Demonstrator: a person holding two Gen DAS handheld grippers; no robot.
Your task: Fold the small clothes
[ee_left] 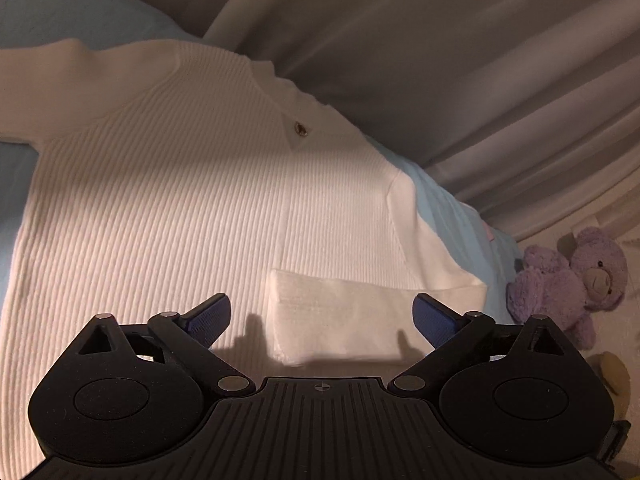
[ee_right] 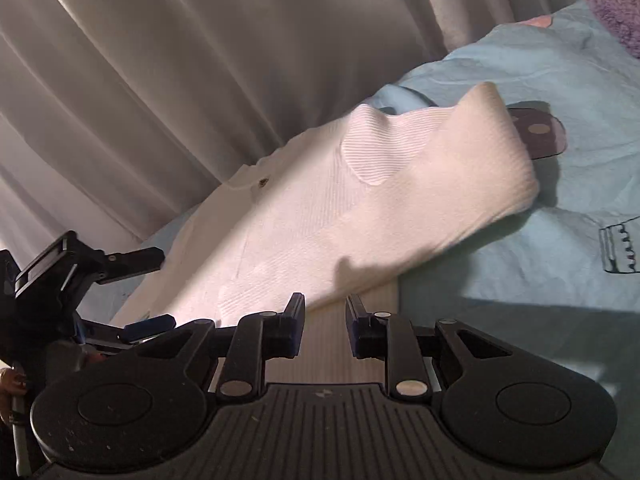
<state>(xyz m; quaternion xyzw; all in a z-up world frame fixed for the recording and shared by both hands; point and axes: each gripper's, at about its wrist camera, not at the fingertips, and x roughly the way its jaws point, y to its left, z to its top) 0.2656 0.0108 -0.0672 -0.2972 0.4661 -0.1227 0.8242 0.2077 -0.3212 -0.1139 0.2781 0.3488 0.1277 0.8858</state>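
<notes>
A white ribbed knit top [ee_left: 168,200] with one small button lies flat on a light blue sheet [ee_left: 452,204]. Its right sleeve [ee_left: 360,320] is folded inward over the body. My left gripper [ee_left: 320,314] hovers open and empty just in front of that folded sleeve cuff. In the right wrist view the same top [ee_right: 320,216] lies with its other sleeve [ee_right: 480,160] raised and draped across. My right gripper [ee_right: 324,320] sits at the top's near edge, fingers a little apart, with nothing between them. The left gripper [ee_right: 152,292] shows at the left of that view.
Grey-white curtains [ee_left: 440,60] hang behind the bed. A purple teddy bear [ee_left: 568,280] sits at the right of the sheet [ee_right: 540,264]. The sheet carries printed patches.
</notes>
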